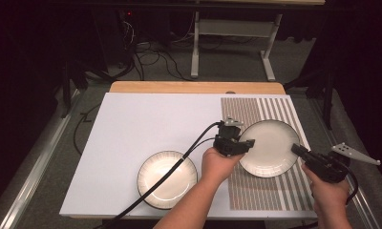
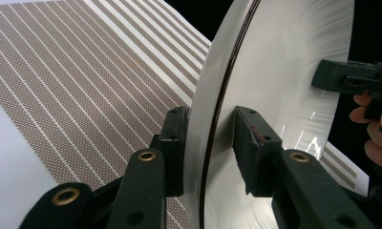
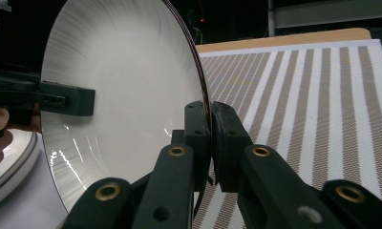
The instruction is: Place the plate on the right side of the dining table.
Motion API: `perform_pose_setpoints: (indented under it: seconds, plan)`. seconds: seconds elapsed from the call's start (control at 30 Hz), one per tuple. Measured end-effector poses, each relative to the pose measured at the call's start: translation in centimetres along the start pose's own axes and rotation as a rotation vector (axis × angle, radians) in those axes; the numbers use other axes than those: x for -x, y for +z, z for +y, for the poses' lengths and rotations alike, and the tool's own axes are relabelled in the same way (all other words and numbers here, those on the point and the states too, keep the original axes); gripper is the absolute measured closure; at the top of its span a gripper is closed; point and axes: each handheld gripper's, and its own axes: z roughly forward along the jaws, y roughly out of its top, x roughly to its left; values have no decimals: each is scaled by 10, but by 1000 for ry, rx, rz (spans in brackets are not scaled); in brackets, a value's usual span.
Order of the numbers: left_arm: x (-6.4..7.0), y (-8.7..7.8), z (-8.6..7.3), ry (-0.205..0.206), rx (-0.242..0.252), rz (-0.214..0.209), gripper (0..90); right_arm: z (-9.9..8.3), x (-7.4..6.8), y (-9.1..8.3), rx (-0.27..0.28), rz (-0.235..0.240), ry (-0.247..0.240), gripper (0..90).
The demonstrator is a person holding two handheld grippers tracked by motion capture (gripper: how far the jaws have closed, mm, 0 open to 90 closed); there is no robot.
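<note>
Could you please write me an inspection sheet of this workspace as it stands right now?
Surface: white table top with a brown-striped mat at its right, wooden edge at the back.
Job's things: held plate over the mat, gripped on opposite rims; second plate flat on the white part.
Clutter: nothing seen.
Grippers: left gripper shut on the held plate's left rim; right gripper shut on its right rim.
Cables: black cable from the left gripper crosses the second plate.
Surroundings: dark floor, loose wires, white table frame behind.
</note>
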Motion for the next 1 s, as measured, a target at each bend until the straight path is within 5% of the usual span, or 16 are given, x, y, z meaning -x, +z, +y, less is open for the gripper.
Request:
perform_pose_setpoints:
  seconds: [0.4,1.0]
  plan:
    - [-11,27,-5,-13,-28,13,641,-8,14,10,-37,-42,5,882]
    - [-20,43,-11,-37,-66,40,643,-14,19,16,-58,-90,-19,882]
